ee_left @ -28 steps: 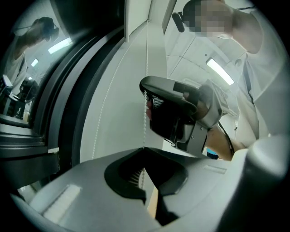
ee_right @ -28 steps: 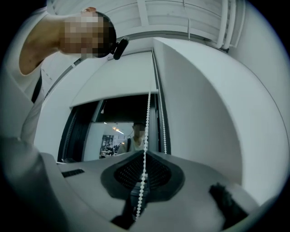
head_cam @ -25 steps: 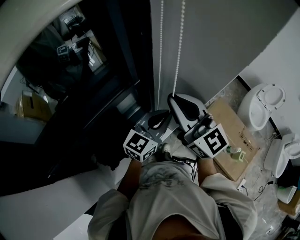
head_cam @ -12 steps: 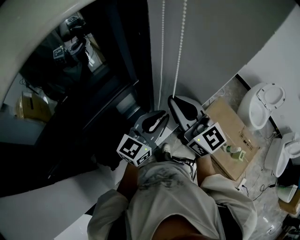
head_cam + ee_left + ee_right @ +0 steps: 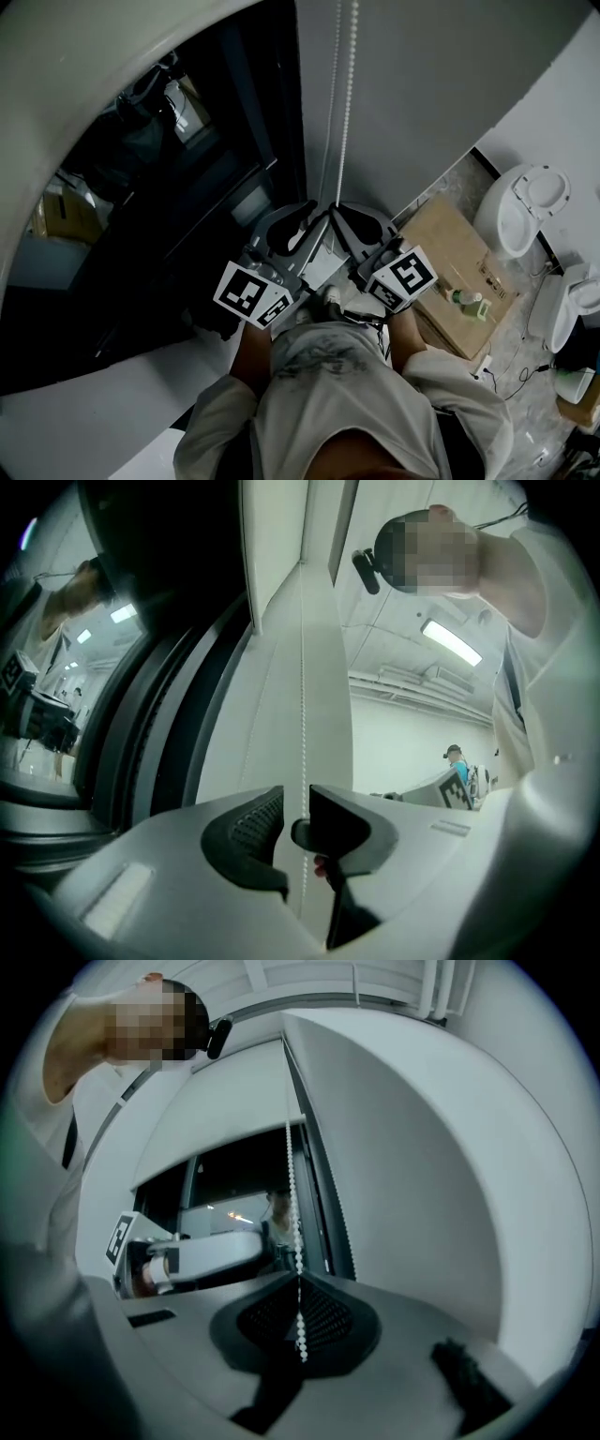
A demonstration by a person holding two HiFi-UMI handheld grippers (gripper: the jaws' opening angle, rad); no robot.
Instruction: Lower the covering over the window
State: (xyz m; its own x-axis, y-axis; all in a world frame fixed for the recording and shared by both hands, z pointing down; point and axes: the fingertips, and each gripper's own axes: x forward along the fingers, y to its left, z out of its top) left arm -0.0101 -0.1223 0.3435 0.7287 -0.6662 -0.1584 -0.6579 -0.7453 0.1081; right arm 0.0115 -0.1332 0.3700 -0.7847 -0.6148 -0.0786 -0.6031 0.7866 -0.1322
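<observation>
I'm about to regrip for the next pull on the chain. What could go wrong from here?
1. Only the right gripper is shut on the bead chain. The beads are small, so they might slip through its grip on a hard pull.
2. The left gripper has just been opening its jaws, with a strand loose between them. Two strands hang close together in the head view, so it may close on the wrong one, or both, and jam the pull.
</observation>
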